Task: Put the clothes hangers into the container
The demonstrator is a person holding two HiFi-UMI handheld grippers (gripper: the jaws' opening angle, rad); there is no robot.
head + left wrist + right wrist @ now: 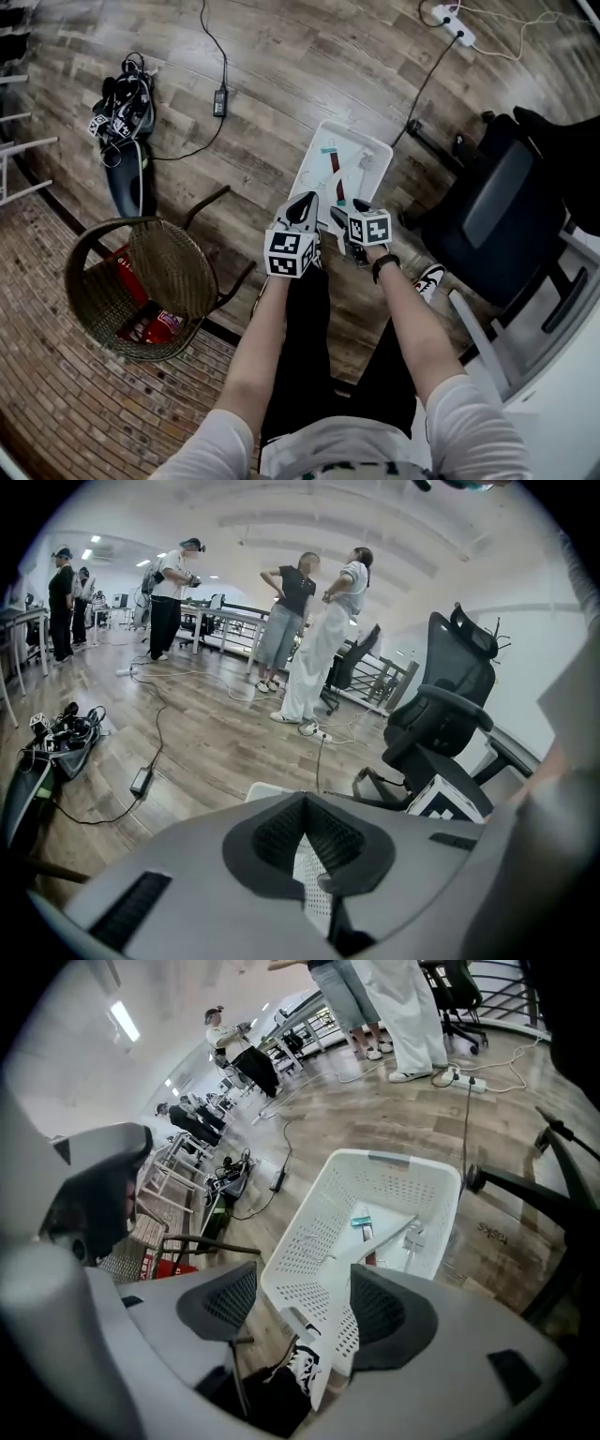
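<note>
A white perforated basket point(373, 150) stands on the wood floor in front of me. In it lie a white hanger point(398, 1232), a teal piece point(361, 1220) and a brown one point(336, 161). Both grippers hang side by side just above the basket's near end. My right gripper point(305, 1302) is open, and only the basket's near rim shows through the gap. My left gripper point(317, 878) is shut: its pads meet at the tips, and I see nothing caught between them. In the head view the left gripper point(302, 210) and right gripper point(343, 216) point down and forward at the basket.
A wicker chair point(141, 281) on dark metal legs stands at my left. A black office chair point(497, 211) is close on the right. A bag with cables point(122, 112), a power adapter point(219, 101) and a power strip point(455, 23) lie on the floor. Several people point(319, 630) stand farther off.
</note>
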